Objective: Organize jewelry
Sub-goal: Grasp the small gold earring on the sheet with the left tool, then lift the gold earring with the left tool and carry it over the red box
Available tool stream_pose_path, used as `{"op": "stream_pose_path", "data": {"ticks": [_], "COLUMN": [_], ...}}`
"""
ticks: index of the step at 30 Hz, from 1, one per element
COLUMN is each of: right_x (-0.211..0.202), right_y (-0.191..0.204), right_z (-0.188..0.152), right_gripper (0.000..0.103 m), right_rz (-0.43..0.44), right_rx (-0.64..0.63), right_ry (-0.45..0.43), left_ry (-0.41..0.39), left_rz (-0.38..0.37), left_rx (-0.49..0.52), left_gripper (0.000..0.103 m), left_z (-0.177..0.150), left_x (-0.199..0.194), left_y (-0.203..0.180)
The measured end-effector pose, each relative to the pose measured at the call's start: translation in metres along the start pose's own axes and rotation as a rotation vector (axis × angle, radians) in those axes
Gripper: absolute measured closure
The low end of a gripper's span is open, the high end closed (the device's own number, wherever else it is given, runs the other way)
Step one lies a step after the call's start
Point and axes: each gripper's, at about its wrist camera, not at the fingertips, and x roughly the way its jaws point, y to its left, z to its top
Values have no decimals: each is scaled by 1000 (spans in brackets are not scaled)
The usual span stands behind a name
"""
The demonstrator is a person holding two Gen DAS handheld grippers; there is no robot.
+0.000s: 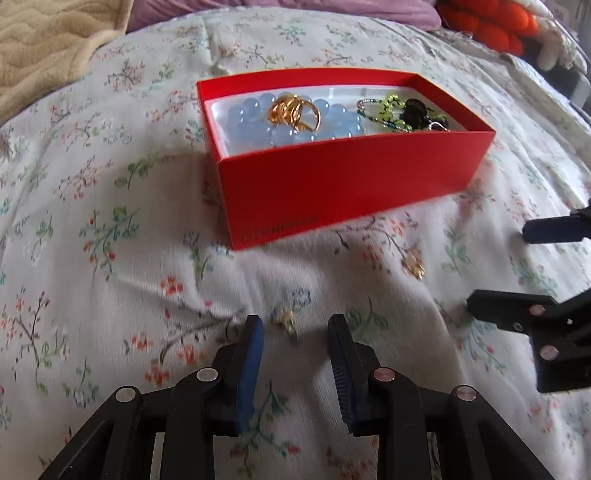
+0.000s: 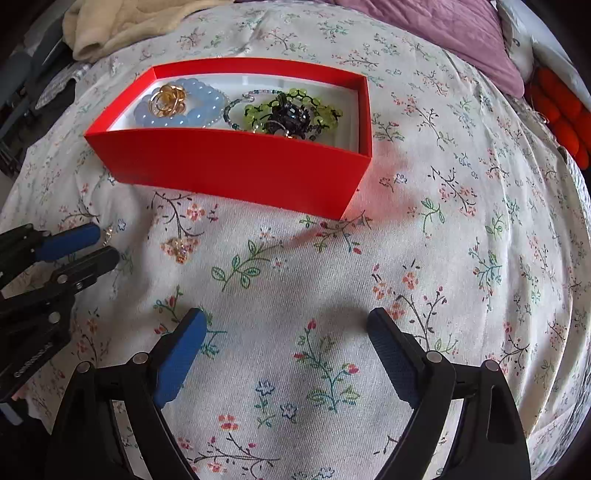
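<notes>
A red box [image 1: 354, 184] [image 2: 229, 166] sits on the floral bedspread. It holds a blue bead bracelet [image 1: 255, 127] [image 2: 199, 107], gold rings [image 1: 295, 110] [image 2: 168, 99], a green bead bracelet [image 2: 295, 107] and a dark piece [image 1: 415, 112] [image 2: 286, 116]. A small gold piece [image 1: 286, 321] [image 2: 108, 232] lies on the cloth just ahead of my left gripper [image 1: 295, 326] [image 2: 105, 245], whose fingers stand open around it. Another gold piece [image 1: 413, 264] [image 2: 181, 249] lies between the grippers. My right gripper [image 2: 286, 325] [image 1: 498, 266] is open and empty.
A beige blanket [image 1: 48, 44] [image 2: 147, 22] lies at the back left. A purple pillow [image 2: 443, 33] and an orange knitted item [image 1: 491, 22] [image 2: 561, 110] lie at the back right. The bed drops off at the left in the right wrist view.
</notes>
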Motion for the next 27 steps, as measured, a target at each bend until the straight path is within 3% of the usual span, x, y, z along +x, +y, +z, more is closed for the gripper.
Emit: {"op": "stream_pose_path", "data": {"ticks": [4,6,10,16,21,27], "right_x": [0,1,2,5,10,14], "right_y": [2,2,5,20,40,45], "right_z": [5,7,11,22,28,38], "right_gripper": [12,12,14,35,52,89], "right_rz": [12,13,48,123,102,142], "right_rx": [1,3,-7,-26,-70,-86], "right_ry": [-15,-24,-58,-75,-78,-70], "left_ry": [-3,-7,-23,-3,7,18], "left_rz": [41,50,68,75,92,106], "left_rx": [62,67,48,-1,-32,-62], "left_gripper": [81,98,101,101,101,101], "left_z": [5,3,-4,-8,-11,-11], "left_x": [6,5,1,-11,-19,-24], "left_y": [-9,-11,-12,-5,5,12]}}
